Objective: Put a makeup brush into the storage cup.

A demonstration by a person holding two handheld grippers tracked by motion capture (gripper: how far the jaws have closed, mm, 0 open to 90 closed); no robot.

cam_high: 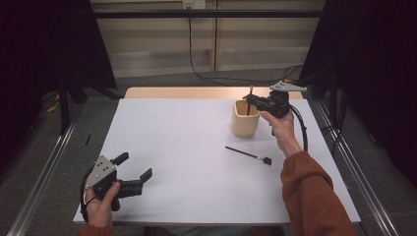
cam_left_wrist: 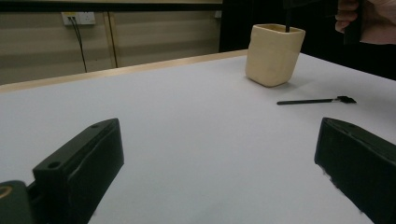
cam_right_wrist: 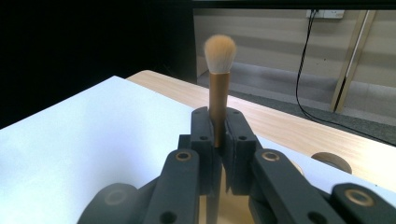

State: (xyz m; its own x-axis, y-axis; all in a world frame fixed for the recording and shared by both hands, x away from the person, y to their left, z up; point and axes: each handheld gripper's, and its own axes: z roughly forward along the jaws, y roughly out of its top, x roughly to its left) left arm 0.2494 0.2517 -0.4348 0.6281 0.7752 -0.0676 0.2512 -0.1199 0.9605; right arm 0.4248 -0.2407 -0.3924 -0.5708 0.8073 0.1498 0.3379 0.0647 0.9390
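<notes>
White tabletop [cam_high: 196,162], dark curtains around. Cup [cam_high: 245,119] near far right corner; right gripper [cam_right_wrist: 217,133] pinching brush [cam_right_wrist: 218,84] above it. Left gripper [cam_high: 134,172] spread.

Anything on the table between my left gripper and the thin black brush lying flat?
Nothing: in the high view, only bare white table separates the left gripper from the thin black brush. The left gripper view agrees.

Left gripper [cam_high: 134,167] low, jaws wide apart; right gripper [cam_high: 252,99] raised, jaws clamped.
</notes>
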